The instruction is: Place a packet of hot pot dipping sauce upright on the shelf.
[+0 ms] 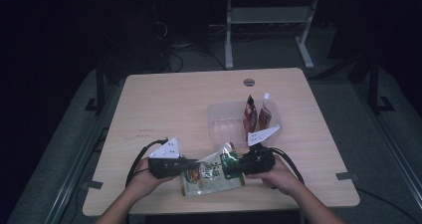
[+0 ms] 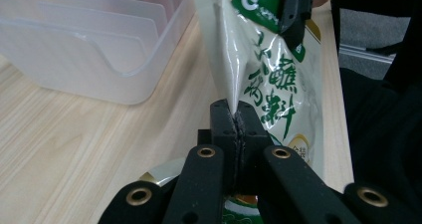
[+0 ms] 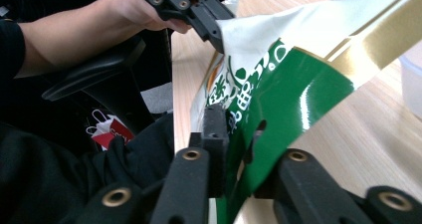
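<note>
I hold the seasoning pouch (image 1: 211,173) by opposite edges: left gripper (image 2: 234,122) and right gripper (image 3: 239,134) both pinch it. Soft, slippery film; grip the seams.

The pouch (image 1: 211,171) I hold is white and green with gold trim and green lettering, glossy and creased, lifted at both ends just in front of the clear plastic bin (image 1: 224,119).
</note>
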`<state>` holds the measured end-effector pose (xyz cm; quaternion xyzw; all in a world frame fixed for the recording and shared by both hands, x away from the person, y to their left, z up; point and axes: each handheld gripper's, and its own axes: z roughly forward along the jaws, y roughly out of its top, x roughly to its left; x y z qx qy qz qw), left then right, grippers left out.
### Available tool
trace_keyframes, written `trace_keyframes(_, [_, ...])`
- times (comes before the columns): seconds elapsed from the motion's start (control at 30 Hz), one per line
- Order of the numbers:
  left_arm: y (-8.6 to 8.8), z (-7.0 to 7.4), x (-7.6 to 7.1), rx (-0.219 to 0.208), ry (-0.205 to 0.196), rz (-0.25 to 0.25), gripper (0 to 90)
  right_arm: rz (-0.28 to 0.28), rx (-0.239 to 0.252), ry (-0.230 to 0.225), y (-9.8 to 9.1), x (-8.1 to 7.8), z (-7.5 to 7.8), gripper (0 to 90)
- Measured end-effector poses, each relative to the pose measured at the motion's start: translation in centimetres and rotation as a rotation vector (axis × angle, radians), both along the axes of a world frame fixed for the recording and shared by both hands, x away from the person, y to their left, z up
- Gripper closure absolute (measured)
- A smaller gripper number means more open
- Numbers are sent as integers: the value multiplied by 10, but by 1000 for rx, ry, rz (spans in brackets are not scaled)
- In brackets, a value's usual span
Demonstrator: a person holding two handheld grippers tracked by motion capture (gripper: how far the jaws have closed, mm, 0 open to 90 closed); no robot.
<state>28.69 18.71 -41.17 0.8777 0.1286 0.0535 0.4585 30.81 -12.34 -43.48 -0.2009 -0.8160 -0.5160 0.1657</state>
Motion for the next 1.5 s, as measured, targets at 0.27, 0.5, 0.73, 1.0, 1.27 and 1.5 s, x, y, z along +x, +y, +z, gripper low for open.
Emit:
trace_keyframes(0.27, [-1, -1, 3, 5, 2, 28, 818, 19, 61, -1, 0, -2, 5, 899])
trace_keyframes(0.5, [6, 2, 5, -9, -8, 93, 660, 19, 79, -29, -2, -5, 11, 900])
trace_keyframes(0.73, [13, 2, 7, -15, -1, 126, 558, 0, 99, -95, -9, -6, 21, 900])
trace_keyframes(1.0, [14, -8, 13, 32, 54, 145, 389, 7, 66, -177, -7, -11, 36, 900])
trace_keyframes(1.27, [15, -17, 18, 55, 92, 168, 274, 9, 57, -239, -10, -14, 53, 900])
trace_keyframes(1.5, [17, -22, 23, 75, 114, 175, 208, 9, 45, -288, -9, -11, 68, 900])
